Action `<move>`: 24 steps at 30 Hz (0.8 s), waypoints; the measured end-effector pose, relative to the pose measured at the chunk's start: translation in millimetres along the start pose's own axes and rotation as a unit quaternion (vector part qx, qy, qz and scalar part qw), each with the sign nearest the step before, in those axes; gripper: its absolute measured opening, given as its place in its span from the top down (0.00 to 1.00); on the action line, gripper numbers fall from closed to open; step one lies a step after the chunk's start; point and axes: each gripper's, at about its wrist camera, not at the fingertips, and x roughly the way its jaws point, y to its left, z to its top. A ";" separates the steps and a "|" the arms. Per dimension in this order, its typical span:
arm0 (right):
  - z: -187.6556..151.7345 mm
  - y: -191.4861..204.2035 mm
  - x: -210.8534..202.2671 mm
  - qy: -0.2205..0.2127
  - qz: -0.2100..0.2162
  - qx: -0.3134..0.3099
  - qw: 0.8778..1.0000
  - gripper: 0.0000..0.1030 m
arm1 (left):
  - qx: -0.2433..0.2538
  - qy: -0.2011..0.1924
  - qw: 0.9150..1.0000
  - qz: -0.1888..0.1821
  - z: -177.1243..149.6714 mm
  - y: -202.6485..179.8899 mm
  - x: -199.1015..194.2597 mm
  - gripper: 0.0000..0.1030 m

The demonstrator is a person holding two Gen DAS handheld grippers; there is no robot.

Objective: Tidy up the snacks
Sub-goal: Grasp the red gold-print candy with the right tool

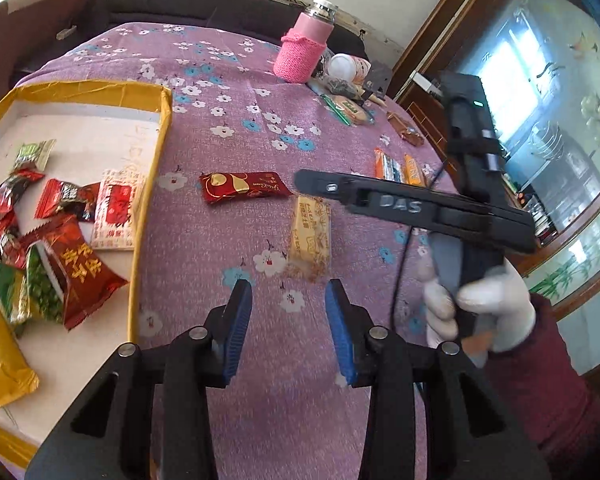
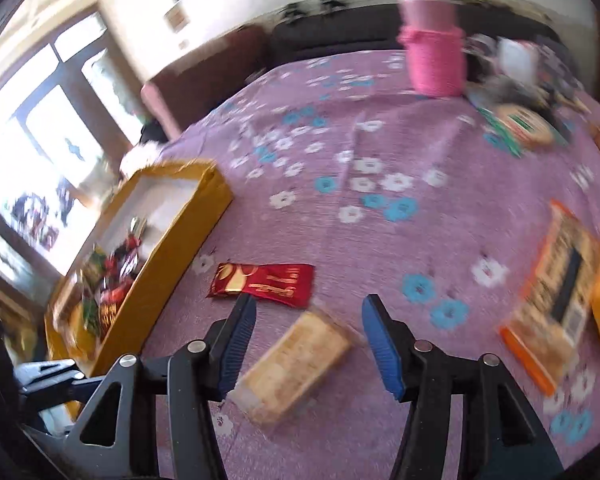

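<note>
A gold-rimmed box [image 1: 165, 120] at the left holds several red, green and gold snack packets [image 1: 76, 264]; it also shows in the right wrist view [image 2: 168, 276]. On the purple flowered cloth lie a red packet [image 1: 242, 187] [image 2: 266, 282] and a beige cracker packet [image 1: 311, 236] [image 2: 300, 364]. My left gripper [image 1: 288, 300] is open and empty, just short of the cracker packet. My right gripper [image 2: 308, 316] is open, with the cracker packet lying between its fingers on the cloth. The right gripper's body [image 1: 420, 204] shows in the left wrist view, held by a gloved hand.
A pink bottle in a knitted sleeve [image 1: 304, 50] [image 2: 434, 52] stands at the far side with clutter beside it. Orange snack bars [image 1: 400, 168] [image 2: 556, 304] and a round green-labelled packet [image 1: 350, 110] [image 2: 520, 124] lie at the right. A wooden cabinet [image 1: 460, 40] stands beyond the table.
</note>
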 end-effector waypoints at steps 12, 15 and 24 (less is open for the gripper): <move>33.1 40.9 69.2 0.069 -0.010 -0.158 0.985 0.70 | 0.003 -0.004 1.000 -0.017 -1.3 8.6 -17.3 0.42; 39.0 21.6 65.9 0.069 -0.013 -0.090 0.993 0.76 | 0.006 0.009 1.000 -0.013 0.8 5.9 -7.2 0.39; 10.5 -48.8 7.3 0.033 -0.097 0.006 0.995 0.75 | 0.069 0.054 0.996 0.024 20.4 -39.1 46.6 0.30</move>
